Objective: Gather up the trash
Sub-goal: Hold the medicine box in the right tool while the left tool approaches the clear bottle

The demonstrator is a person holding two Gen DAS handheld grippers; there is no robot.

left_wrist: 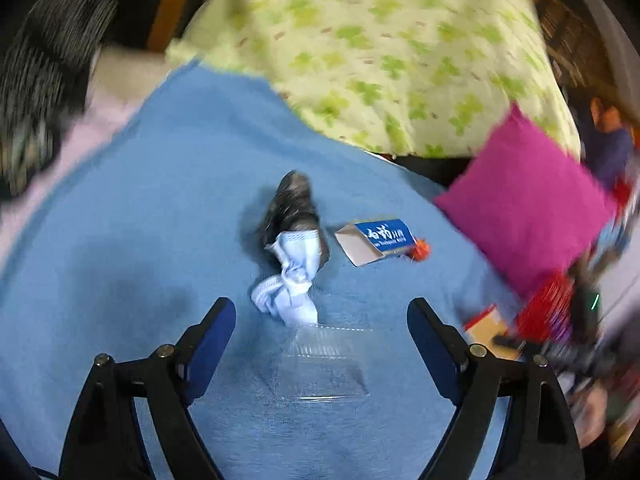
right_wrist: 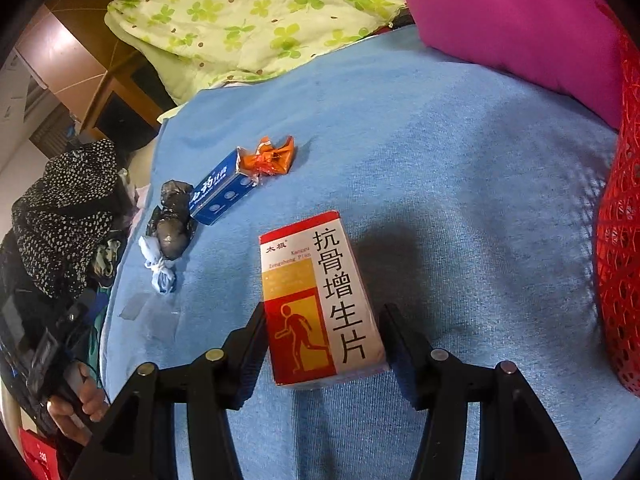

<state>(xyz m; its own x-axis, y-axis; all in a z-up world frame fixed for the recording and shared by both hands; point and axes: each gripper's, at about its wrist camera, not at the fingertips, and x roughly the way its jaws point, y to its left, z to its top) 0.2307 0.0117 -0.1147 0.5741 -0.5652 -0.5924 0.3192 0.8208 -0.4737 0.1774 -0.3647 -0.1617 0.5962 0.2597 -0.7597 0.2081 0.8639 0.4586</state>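
We're over a bed spread w/ a blue blanket [left_wrist: 168, 200], a pale green clover-print quilt [left_wrist: 360, 48] heaped at its far end and a magenta pillow [left_wrist: 528, 204] on the right. In the right wrist view a red mesh basket [right_wrist: 618, 248] stands at the right edge, beside the pillow

Trash lies scattered on the blanket. Our left claw [left_wrist: 322, 312] is spread wide w/ nothing pressed betw. its blue pads; a flat clear plastic package [left_wrist: 324, 364] lies on the blanket betw. the fingers, touching neither. Just ahead of it sits a knotted pale blue bag [left_wrist: 294, 284], touching a crumpled black bag [left_wrist: 292, 208] behind it. Right of those lies a blue carton [left_wrist: 380, 238] w/ white script, one end torn open, and a crumpled orange wrapper [left_wrist: 420, 250] at its far end. The left view is motion-blurred, esp. at the edges

Our right claw [right_wrist: 322, 328] pinches a red-white-yellow medicine box [right_wrist: 320, 300] w/ black Chinese characters and a walking figure; both pads press its long sides, and the box points away from us, lifted just above the blanket, its shadow falling on the right. Well beyond it, towards the left, we see the same blue carton, orange wrapper and both bags

At far left in the right view a hand [right_wrist: 80, 400] grips the other tool's handle, below a black white-dotted cloth [right_wrist: 68, 216]
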